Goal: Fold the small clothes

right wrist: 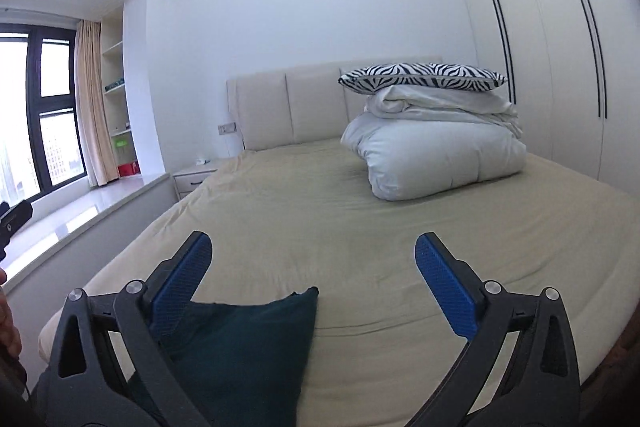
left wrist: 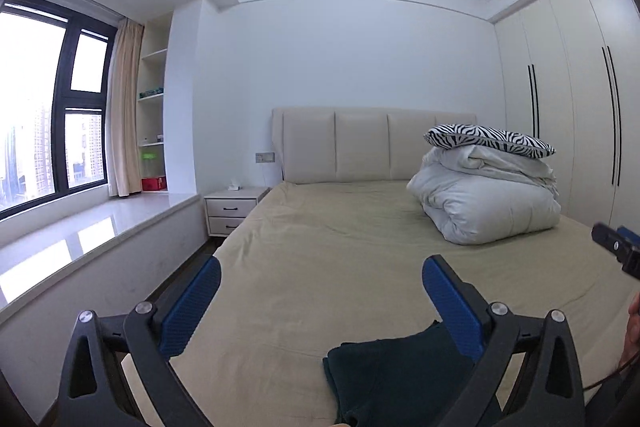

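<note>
A dark green folded garment (left wrist: 392,375) lies on the beige bed sheet (left wrist: 320,251) at the near edge of the bed. It also shows in the right wrist view (right wrist: 244,351), low and left of centre. My left gripper (left wrist: 320,283) is open and empty, held above the bed, with the garment below and behind its right finger (left wrist: 448,303). My right gripper (right wrist: 312,267) is open and empty, with the garment under its left finger (right wrist: 180,287). Part of the right gripper (left wrist: 618,247) shows at the right edge of the left wrist view.
A folded white duvet (left wrist: 488,203) with a zebra-print pillow (left wrist: 488,139) on top sits at the bed's far right. A padded headboard (left wrist: 360,143), a white nightstand (left wrist: 232,207), a window ledge (left wrist: 80,239) on the left and wardrobe doors (left wrist: 572,115) on the right surround the bed.
</note>
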The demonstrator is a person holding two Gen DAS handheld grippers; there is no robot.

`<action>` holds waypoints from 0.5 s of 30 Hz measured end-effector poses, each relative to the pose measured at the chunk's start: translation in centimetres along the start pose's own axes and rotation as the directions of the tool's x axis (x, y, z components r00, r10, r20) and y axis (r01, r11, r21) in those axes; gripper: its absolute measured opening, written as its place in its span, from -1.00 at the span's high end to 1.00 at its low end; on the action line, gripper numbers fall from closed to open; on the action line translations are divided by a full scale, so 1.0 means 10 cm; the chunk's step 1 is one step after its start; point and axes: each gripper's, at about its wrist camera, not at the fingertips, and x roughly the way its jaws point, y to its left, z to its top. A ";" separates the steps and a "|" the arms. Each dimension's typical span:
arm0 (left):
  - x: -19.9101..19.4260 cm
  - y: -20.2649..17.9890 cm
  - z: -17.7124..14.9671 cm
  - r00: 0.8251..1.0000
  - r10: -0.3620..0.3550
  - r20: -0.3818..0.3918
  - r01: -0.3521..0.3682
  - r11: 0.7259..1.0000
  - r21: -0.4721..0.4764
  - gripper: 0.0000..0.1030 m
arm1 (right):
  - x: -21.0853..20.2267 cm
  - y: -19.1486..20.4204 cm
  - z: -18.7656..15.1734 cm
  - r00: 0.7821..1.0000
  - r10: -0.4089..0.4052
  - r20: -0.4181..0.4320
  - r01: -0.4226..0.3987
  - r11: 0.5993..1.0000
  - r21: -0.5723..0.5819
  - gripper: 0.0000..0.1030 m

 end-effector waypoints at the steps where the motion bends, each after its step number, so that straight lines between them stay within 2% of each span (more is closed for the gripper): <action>1: 0.01 -0.06 -0.03 1.000 0.004 -0.003 -0.004 1.000 0.020 -1.00 | -0.06 0.02 0.05 1.000 0.002 0.015 -0.002 1.000 0.007 -1.00; 3: 0.05 -0.12 -0.12 0.997 0.064 -0.038 -0.062 0.997 0.054 -1.00 | -0.20 -0.01 0.17 0.999 0.011 0.035 -0.012 0.999 0.031 -1.00; 4: 0.12 -0.13 -0.17 0.993 0.083 -0.084 -0.077 0.995 0.067 -1.00 | -0.22 -0.02 0.20 0.999 0.020 0.034 -0.021 0.999 0.043 -1.00; 7: 0.31 -0.08 -0.34 0.978 0.018 -0.207 -0.018 1.000 0.000 -1.00 | -0.24 0.00 0.19 0.999 0.036 -0.019 -0.035 0.997 0.065 -1.00; 9: 0.48 -0.09 -0.47 0.952 0.013 -0.307 -0.023 0.999 -0.029 -1.00 | -0.19 0.04 0.09 0.996 0.053 -0.071 -0.048 0.997 0.059 -1.00; 11: 0.58 -0.11 -0.64 0.926 0.018 -0.376 -0.030 0.999 -0.027 -1.00 | -0.06 0.09 -0.05 0.986 0.048 -0.162 -0.044 0.999 0.026 -1.00; 13: 0.70 -0.12 -0.82 0.890 -0.010 -0.456 -0.018 0.998 -0.056 -1.00 | 0.06 0.13 -0.20 0.967 0.020 -0.255 -0.017 1.000 0.017 -1.00; 15: 0.77 -0.13 -0.99 0.855 -0.005 -0.519 -0.035 0.997 -0.067 -1.00 | 0.24 0.09 -0.38 0.944 0.027 -0.329 -0.010 0.999 0.053 -1.00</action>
